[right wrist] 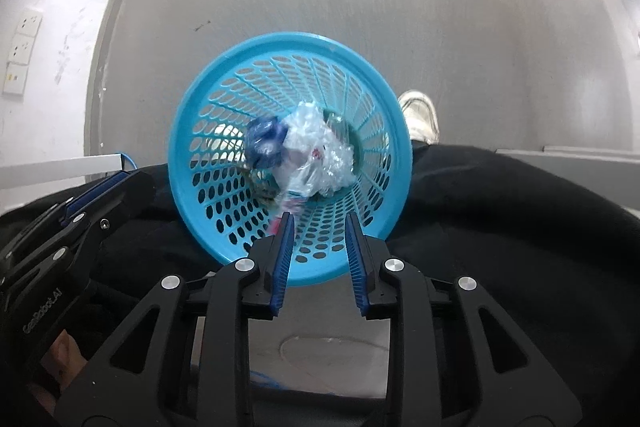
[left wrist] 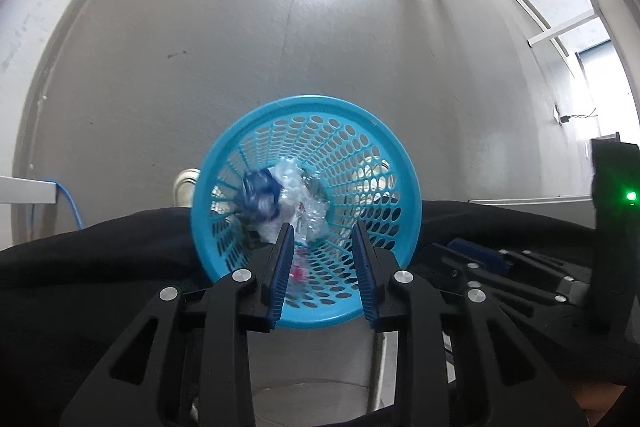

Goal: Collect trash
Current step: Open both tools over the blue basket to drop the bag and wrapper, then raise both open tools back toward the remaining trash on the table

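Two grippers: both poised over one bin, fingers parted, nothing between them.
Floor point(left wrist: 200, 47): grey, glossy, glare at the far end.
Basket point(left wrist: 400, 163): blue perforated plastic, between the person's dark trouser legs.
Left gripper point(left wrist: 324, 231): spread above the near rim.
Right gripper point(right wrist: 318, 223): likewise spread.
Trash point(right wrist: 320, 151): crumpled clear plastic and a blue wad point(right wrist: 264, 141), down inside the basket.

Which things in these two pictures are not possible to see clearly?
- Blue crumpled item in the basket: motion-blurred, both views.
- Clear plastic wrap: its print, too small.
- Basket bottom: hidden by trash.
- Shoe: partly hidden behind the basket rim.
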Demonstrator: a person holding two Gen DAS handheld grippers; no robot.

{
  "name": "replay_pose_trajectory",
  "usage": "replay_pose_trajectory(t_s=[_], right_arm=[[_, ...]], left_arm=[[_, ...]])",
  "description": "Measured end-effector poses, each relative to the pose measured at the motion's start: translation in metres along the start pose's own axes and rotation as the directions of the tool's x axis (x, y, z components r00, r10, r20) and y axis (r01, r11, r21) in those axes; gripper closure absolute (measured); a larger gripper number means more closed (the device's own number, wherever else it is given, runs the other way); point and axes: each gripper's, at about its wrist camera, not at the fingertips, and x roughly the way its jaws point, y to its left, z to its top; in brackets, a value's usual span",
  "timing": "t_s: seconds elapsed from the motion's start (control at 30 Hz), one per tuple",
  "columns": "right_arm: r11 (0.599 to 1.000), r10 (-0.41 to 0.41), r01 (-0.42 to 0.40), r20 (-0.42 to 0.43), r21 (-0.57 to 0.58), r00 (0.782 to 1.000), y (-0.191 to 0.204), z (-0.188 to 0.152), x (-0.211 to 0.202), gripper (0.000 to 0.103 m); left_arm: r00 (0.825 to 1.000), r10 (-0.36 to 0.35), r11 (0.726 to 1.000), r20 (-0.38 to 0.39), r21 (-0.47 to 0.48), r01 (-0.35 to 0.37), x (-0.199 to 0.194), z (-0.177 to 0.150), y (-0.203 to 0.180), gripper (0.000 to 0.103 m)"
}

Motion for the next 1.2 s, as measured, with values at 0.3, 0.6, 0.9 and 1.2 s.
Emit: replay_pose_trajectory(t_s=[0.3, 0.6, 0.9, 1.2], right_arm=[[0.997, 0.045, -0.038, 0.108, -0.072, 0.993, 0.012, -0.032, -0.050, 0.068], [0.988, 0.034, 0.008, 0.270, -0.155, 0.962, 0.022, -0.076, -0.104, 0.056], [0.975, 0.065, 0.022, 0.378, -0.221, 0.924, 0.027, -0.114, -0.163, 0.041], [0.963, 0.121, 0.021, 0.503, -0.269, 0.856, 0.018, -0.160, -0.225, 0.025]], left_arm=[[0.997, 0.047, 0.999, 0.064, -0.004, -0.047, -0.044, -0.024, 0.001, 0.070], [0.977, 0.103, 0.991, 0.185, 0.066, -0.117, -0.095, -0.051, -0.011, 0.057], [0.951, 0.078, 0.993, 0.300, 0.061, -0.101, -0.152, -0.084, -0.010, 0.043], [0.917, -0.007, 0.989, 0.400, 0.137, -0.052, -0.215, -0.128, -0.024, 0.019]])
